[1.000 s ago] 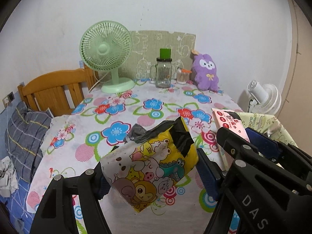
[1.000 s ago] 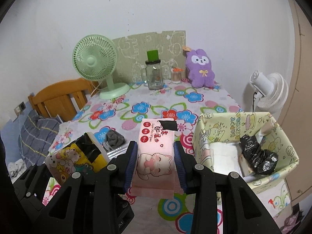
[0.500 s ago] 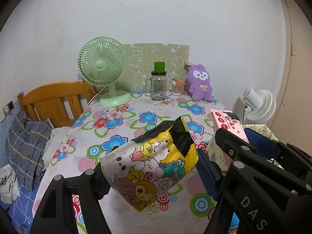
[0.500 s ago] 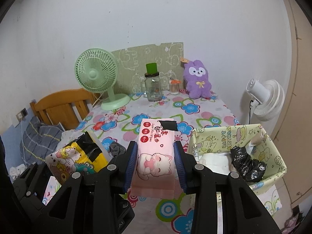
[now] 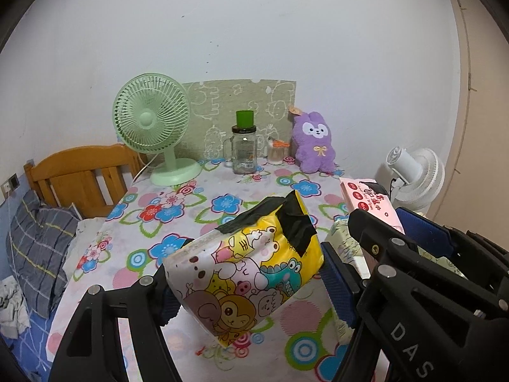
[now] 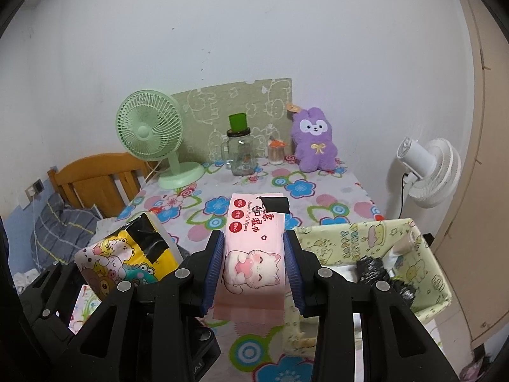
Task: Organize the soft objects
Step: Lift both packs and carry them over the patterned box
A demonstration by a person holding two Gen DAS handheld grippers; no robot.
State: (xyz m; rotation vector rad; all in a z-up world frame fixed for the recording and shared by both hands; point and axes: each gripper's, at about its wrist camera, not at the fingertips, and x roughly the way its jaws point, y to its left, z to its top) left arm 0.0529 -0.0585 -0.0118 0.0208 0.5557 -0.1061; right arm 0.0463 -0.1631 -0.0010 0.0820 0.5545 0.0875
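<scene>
I'm gripping the cartoon tissue pack (image 5: 245, 273) in the left hand-held gripper (image 5: 245, 281), the pink wipes pack (image 6: 253, 248) in the right hand-held gripper (image 6: 253, 262); I'm aiming over the fabric bin (image 6: 410, 238), releasing low.

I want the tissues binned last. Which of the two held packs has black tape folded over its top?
The yellow cartoon-animal pack in the left gripper. The pink wipes pack in the right gripper carries only a small black patch.

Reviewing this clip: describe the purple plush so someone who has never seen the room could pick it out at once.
Start at the table with the flowered cloth and look to its far edge by the wall. There, past the green fan and the glass jar, the purple plush sits upright at the right end of the row. It alone is furry, with a white face and a yellow bow.
</scene>
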